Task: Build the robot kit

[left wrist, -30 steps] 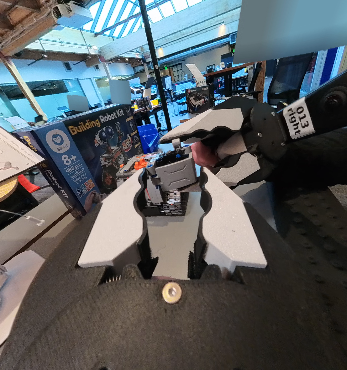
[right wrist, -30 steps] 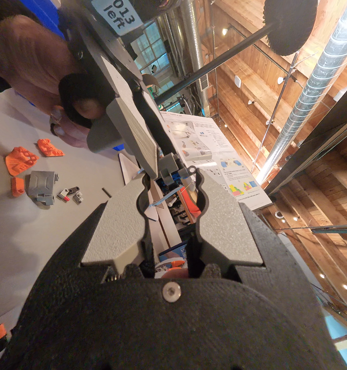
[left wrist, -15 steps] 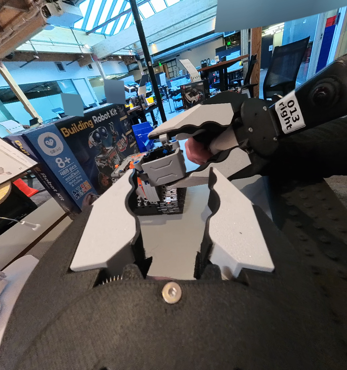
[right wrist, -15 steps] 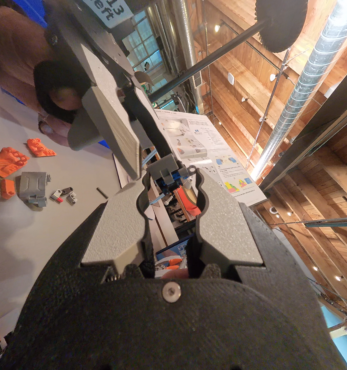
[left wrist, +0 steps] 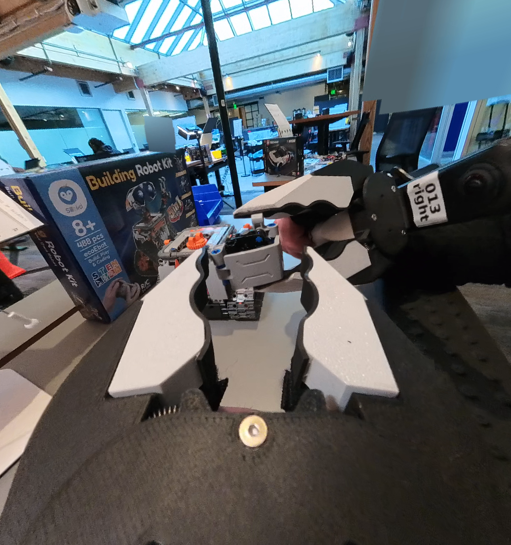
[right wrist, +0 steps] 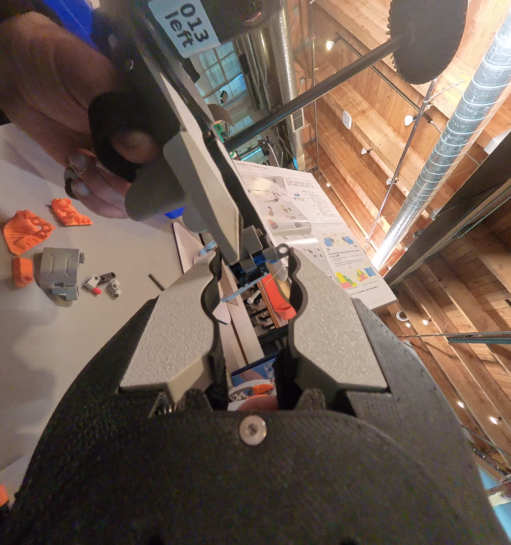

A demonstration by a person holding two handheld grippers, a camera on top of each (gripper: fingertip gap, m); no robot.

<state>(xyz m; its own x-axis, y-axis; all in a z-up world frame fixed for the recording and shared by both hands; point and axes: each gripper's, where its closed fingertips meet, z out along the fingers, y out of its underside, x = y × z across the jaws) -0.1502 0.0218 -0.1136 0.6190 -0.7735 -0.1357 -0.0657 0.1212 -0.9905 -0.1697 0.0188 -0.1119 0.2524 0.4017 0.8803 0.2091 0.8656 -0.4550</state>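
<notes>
A grey and black brick robot model (left wrist: 252, 265) stands on the grey table (left wrist: 248, 359). My left gripper (left wrist: 254, 259) is open, its fingertips on either side of the model's grey side panel. My right gripper (left wrist: 252, 250) comes in from the right and is shut on the model, one finger on its top and one under the panel. In the right wrist view my right gripper (right wrist: 251, 255) clamps the model's grey and blue top part (right wrist: 249, 241). One left finger (right wrist: 207, 200) lies against that part.
A blue kit box (left wrist: 101, 236) stands left of the model, with a second assembly bearing an orange gear (left wrist: 195, 239) behind. Loose orange pieces (right wrist: 27, 233), a grey panel (right wrist: 58, 268) and small connectors (right wrist: 101, 284) lie on the table. An instruction sheet (right wrist: 307, 221) stands beyond. The tips of both grippers are at nearly the same place.
My left gripper's fingers have spread wider around the model since a second ago. My right gripper has stayed shut on the model, which has shifted slightly left.
</notes>
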